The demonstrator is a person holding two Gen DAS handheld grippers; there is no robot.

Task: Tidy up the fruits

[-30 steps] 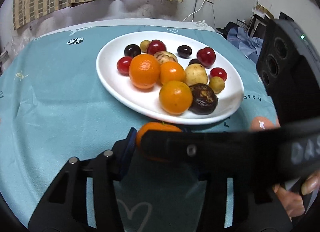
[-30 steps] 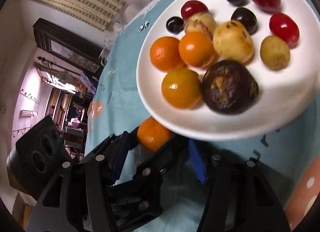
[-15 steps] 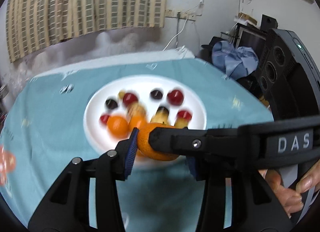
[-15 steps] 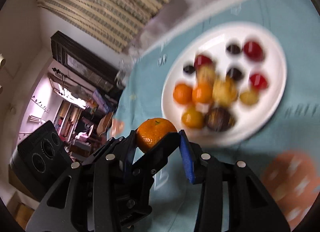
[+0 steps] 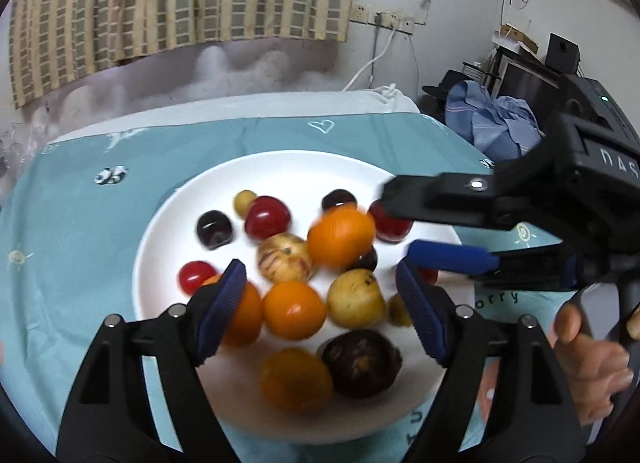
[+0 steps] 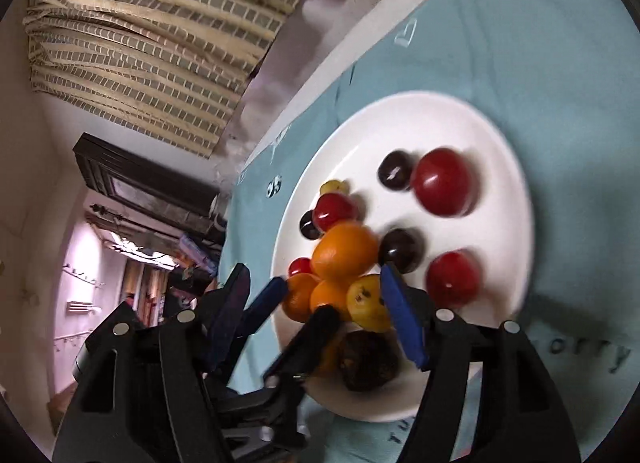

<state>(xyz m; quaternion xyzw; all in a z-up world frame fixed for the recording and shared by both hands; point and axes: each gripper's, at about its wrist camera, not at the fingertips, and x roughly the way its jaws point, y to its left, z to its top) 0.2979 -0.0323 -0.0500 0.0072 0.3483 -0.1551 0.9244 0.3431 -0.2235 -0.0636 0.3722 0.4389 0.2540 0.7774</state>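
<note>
- The tangerine (image 5: pixel 341 237) shows blurred above the middle of the white plate (image 5: pixel 160 247), clear of both sets of pads; I judge it is dropping free, though the blur leaves open whether it already touches the fruit beneath.
- Left gripper (image 5: pixel 320 303): its jaws have just been opening and stand wide, with nothing between them.
- Right gripper (image 6: pixel 328 303): its jaws have just been opening too, standing apart and empty, reaching in over the plate's right edge in the left view.
- Risk: the tangerine lands on the rounded striped fruit (image 5: pixel 285 258) or the yellow fruit (image 5: pixel 355 297), bounces, and rolls toward the plate's edge and onto the teal tablecloth (image 5: pixel 80 247).
- Risk: its impact knocks the small cherry tomatoes (image 5: pixel 196 276) and dark plums (image 5: pixel 214 229) out of place, since they lie loose.
- Risk: the two grippers are crowded near the plate's near edge; a careless pull-back could clip the dark wrinkled fruit (image 5: pixel 362 363) or tip the rim.
</note>
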